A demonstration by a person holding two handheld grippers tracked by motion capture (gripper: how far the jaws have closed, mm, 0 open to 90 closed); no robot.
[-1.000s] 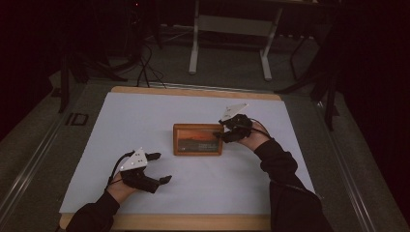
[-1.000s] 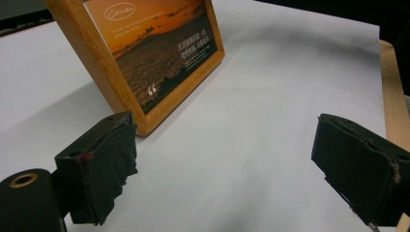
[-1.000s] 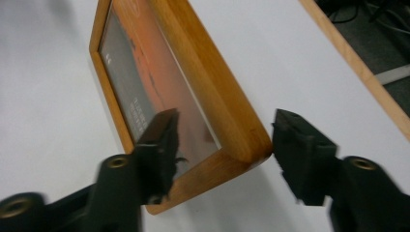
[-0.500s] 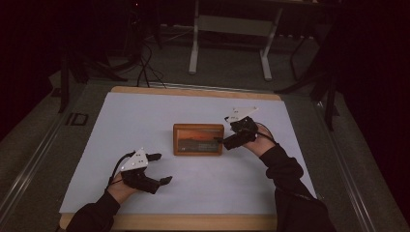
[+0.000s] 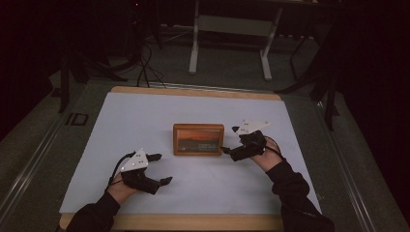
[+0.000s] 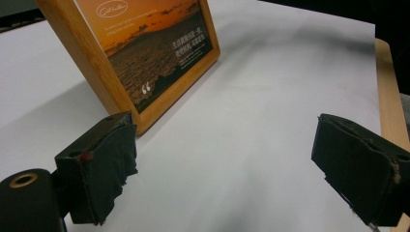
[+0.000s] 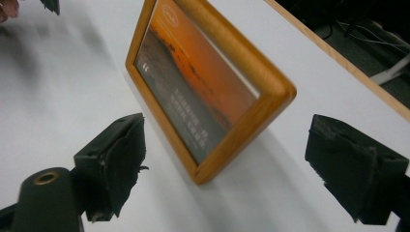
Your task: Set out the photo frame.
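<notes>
Two grippers work this table, and only one wooden picture frame (image 5: 198, 139) stands between them, upright near the middle of the white sheet (image 5: 145, 116), its sunset print facing the person.

On the left, the left gripper (image 5: 162, 169) rests low on the sheet, well apart from the frame and nearer the person, jaws spread wide with nothing between them. In the left gripper view the frame's lower corner (image 6: 140, 126) shows just past one pad, untouched. It looks best kept there as a ready stop: if the frame tips or slides leftward, that side is already guarded.

In the middle, the frame leans slightly back on its stand, so it seems light and easy to topple; any contact should probably be slow and square to its edge, not a push on the glass.

On the right, the right gripper (image 5: 227, 151) sits just beside the frame's right edge, its jaws having just been opening, now wide and clear of the wood. In the right gripper view the frame's near corner (image 7: 203, 176) lies in line with the gap, with neither pad pressing it. I judge the step to be letting go and backing off; drawing straight away along the sheet, without lifting through the corner, should leave the frame standing.
</notes>
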